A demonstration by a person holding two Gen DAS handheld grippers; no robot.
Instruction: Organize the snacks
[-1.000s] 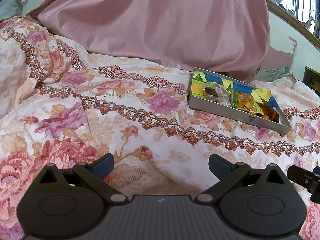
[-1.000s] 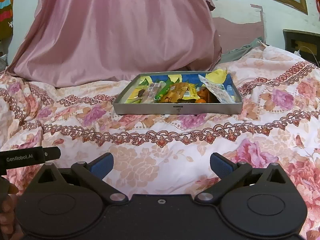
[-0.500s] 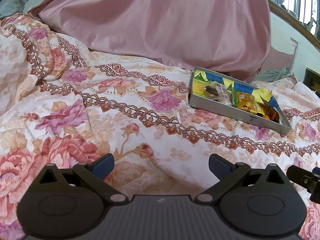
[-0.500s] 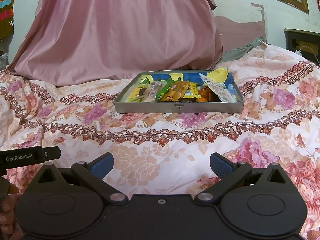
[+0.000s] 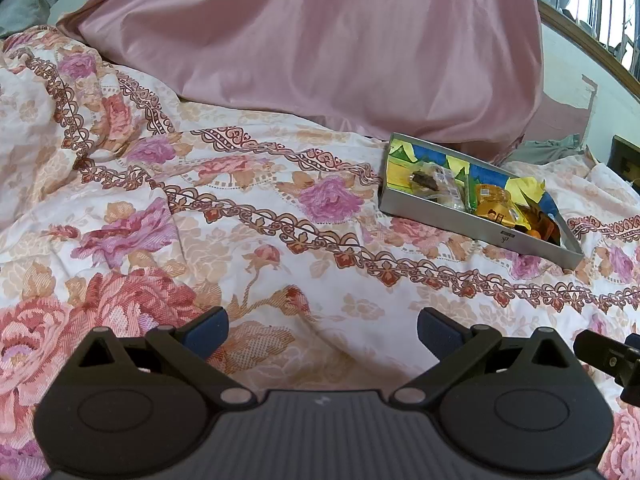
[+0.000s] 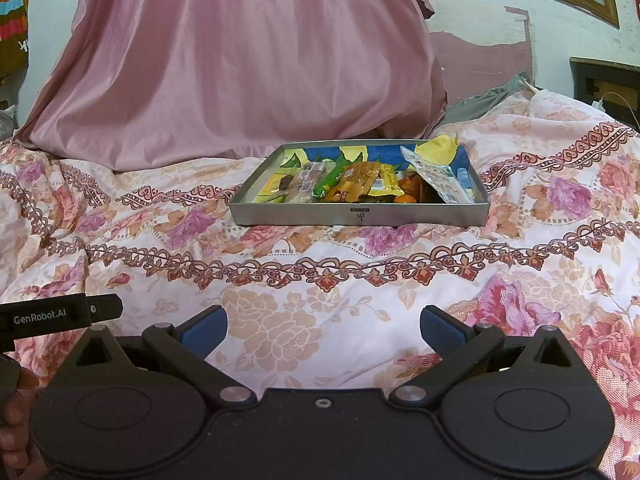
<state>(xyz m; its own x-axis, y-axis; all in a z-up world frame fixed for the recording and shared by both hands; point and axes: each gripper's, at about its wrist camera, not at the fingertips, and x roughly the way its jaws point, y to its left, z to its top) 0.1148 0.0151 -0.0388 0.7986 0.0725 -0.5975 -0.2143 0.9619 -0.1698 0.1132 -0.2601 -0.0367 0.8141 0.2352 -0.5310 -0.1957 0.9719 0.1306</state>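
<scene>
A grey metal tray [image 6: 360,216] with a blue and yellow lining sits on the floral bedspread and holds several snack packets: a green stick [image 6: 329,184], orange-brown packets [image 6: 356,186], a yellow packet [image 6: 386,186] and a white pouch [image 6: 438,180]. The tray also shows at the right in the left wrist view [image 5: 472,224]. My left gripper [image 5: 322,330] is open and empty, low over the bedspread, well short and left of the tray. My right gripper [image 6: 323,330] is open and empty, facing the tray from the near side.
A large pink satin cushion [image 6: 240,60] rises right behind the tray. The floral bedspread [image 6: 320,280] is wrinkled at the left. A dark wooden frame [image 6: 604,80] stands at the far right. The left gripper's body [image 6: 48,316] shows at the right view's lower left.
The left gripper has drifted slightly, so the tray sits a little lower and further right in its view. The right gripper has edged slightly toward the tray. Both stay open.
</scene>
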